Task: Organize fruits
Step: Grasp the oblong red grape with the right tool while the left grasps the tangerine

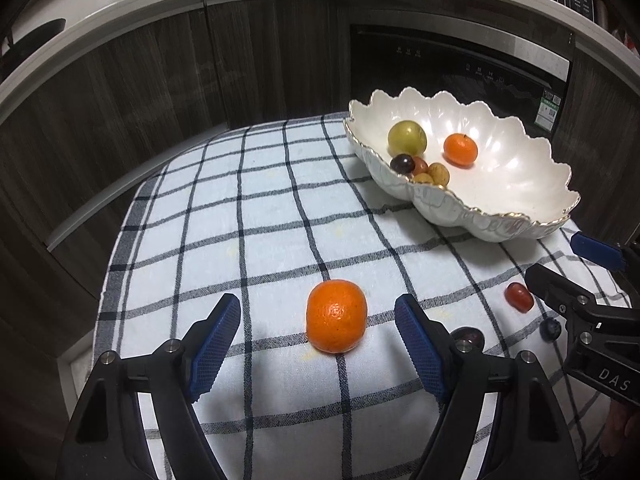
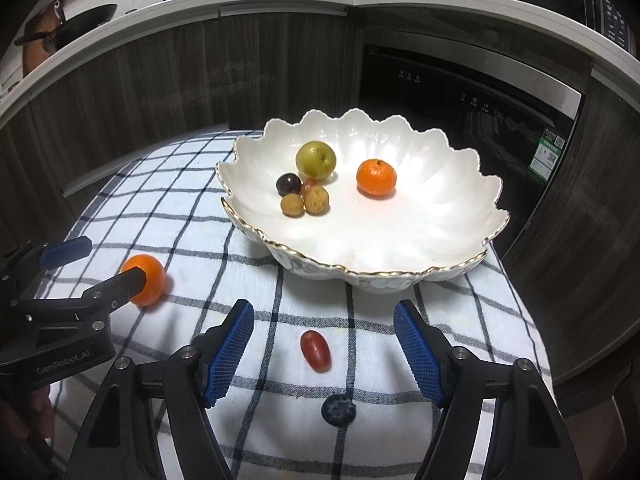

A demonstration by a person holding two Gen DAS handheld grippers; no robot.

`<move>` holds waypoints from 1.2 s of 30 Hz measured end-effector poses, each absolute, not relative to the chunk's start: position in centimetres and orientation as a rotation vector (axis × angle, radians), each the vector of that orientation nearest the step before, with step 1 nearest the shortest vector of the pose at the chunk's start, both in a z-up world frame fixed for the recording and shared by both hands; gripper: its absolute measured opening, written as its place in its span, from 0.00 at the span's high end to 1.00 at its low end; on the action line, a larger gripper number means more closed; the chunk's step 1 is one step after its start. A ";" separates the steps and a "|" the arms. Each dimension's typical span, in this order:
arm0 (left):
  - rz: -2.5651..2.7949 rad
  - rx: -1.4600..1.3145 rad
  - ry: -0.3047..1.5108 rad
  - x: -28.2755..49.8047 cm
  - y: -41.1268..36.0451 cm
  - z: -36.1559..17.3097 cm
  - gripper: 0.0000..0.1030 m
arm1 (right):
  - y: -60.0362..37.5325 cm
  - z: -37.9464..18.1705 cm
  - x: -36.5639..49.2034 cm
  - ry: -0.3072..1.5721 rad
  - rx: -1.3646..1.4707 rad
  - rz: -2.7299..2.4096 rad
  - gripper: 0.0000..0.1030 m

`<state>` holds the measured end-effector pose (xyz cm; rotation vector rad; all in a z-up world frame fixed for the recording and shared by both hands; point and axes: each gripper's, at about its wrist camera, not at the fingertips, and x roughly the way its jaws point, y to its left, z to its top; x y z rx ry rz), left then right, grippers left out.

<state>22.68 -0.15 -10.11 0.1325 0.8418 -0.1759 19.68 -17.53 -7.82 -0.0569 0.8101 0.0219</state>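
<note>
A mandarin lies on the checked cloth between the open fingers of my left gripper, untouched. It also shows in the right wrist view, partly behind the left gripper. My right gripper is open around a red grape; a blueberry lies just nearer. The right gripper also shows in the left wrist view, with the grape beside it. The white scalloped bowl holds a green fruit, a mandarin, a dark grape and small brown fruits.
The bowl stands at the back right of the cloth. A dark fruit peeks out behind my left gripper's right finger. Dark wooden cabinets and a built-in appliance stand behind the table. The cloth's edges drop off left and right.
</note>
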 end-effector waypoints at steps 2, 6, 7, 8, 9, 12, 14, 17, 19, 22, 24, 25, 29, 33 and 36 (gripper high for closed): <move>-0.182 0.134 0.849 22.8 -0.2 -10.5 0.24 | -17.6 -8.1 19.8 0.815 -0.057 0.021 0.29; -0.192 0.135 0.862 23.2 -0.5 -11.2 0.26 | -17.6 -8.9 20.0 0.833 -0.054 0.024 0.36; -0.194 0.134 0.864 23.3 -0.5 -11.3 0.27 | -17.6 -9.1 20.1 0.840 -0.052 0.026 0.37; -0.196 0.134 0.867 23.5 -0.6 -11.4 0.27 | -17.6 -9.3 20.2 0.846 -0.049 0.029 0.39; -0.198 0.135 0.868 23.5 -0.6 -11.5 0.27 | -17.6 -9.5 20.3 0.850 -0.047 0.030 0.41; -0.201 0.142 0.872 23.8 -0.8 -12.0 0.30 | -17.7 -10.1 20.5 0.865 -0.038 0.040 0.46; -0.200 0.150 0.873 23.9 -1.0 -12.2 0.31 | -17.6 -10.5 20.6 0.879 -0.033 0.048 0.48; -0.203 0.156 0.877 24.1 -1.2 -12.5 0.35 | -17.5 -11.0 20.7 0.895 -0.035 0.062 0.56; -0.205 0.160 0.881 24.2 -1.3 -12.7 0.38 | -17.4 -11.3 20.8 0.901 -0.037 0.069 0.58; -0.206 0.164 0.886 24.3 -1.4 -13.0 0.41 | -17.5 -11.7 20.9 0.914 -0.032 0.073 0.62; -0.204 0.164 0.886 24.4 -1.3 -13.2 0.42 | -17.6 -11.9 21.0 0.920 -0.030 0.072 0.63; -0.205 0.163 0.886 24.4 -1.3 -13.2 0.42 | -17.6 -12.1 21.0 0.924 -0.029 0.072 0.63; -0.206 0.166 0.894 24.4 -1.3 -13.6 0.50 | -17.6 -12.5 21.1 0.939 -0.031 0.073 0.69; -0.199 0.163 0.903 24.5 -1.3 -14.1 0.63 | -17.6 -12.5 21.1 0.932 -0.035 0.072 0.79; -0.204 0.173 0.898 24.4 -1.5 -14.0 0.66 | -17.6 -12.5 21.1 0.931 -0.037 0.072 0.80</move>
